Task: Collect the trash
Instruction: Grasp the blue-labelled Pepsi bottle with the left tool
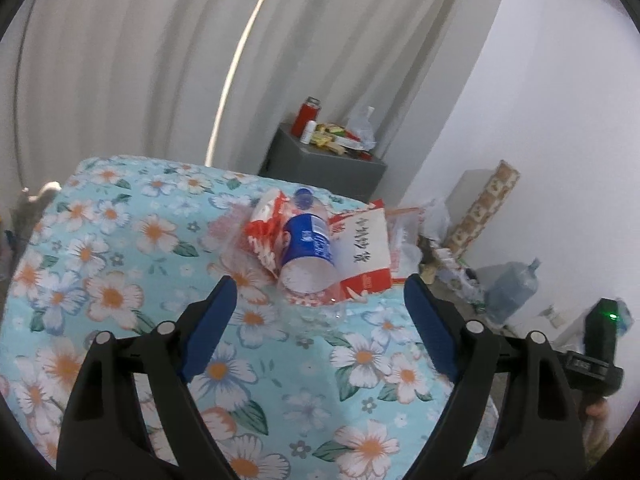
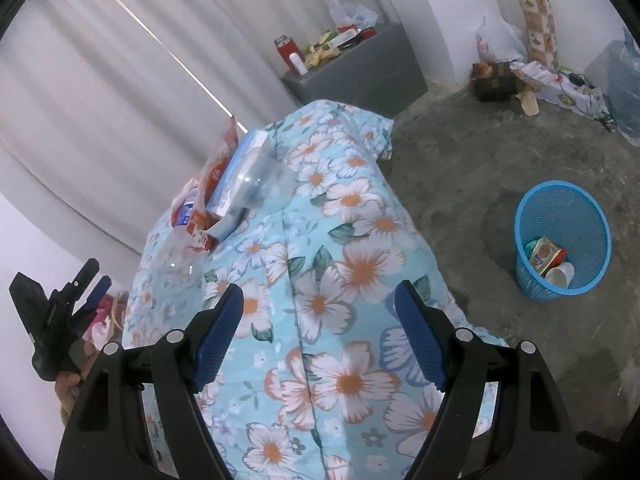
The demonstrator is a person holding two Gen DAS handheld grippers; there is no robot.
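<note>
A clear plastic bottle with a blue label (image 1: pixel 307 249) lies on the floral bedcover (image 1: pixel 120 280), on top of red-and-white wrappers (image 1: pixel 266 224) and beside a red-and-white paper box (image 1: pixel 366 252). My left gripper (image 1: pixel 318 304) is open and empty, just short of the bottle's base. In the right wrist view the same trash pile (image 2: pixel 224 184) lies at the far end of the bedcover (image 2: pixel 340 264). My right gripper (image 2: pixel 320 308) is open and empty above the cover. A blue mesh bin (image 2: pixel 562 240) stands on the floor to the right, holding a box and a white cup.
A grey cabinet (image 1: pixel 324 160) with a red flask and clutter stands behind the bed by the curtain. Bags, a patterned roll (image 1: pixel 484 208) and a large water jug (image 1: pixel 512 288) line the white wall. The floor (image 2: pixel 480 152) is bare concrete.
</note>
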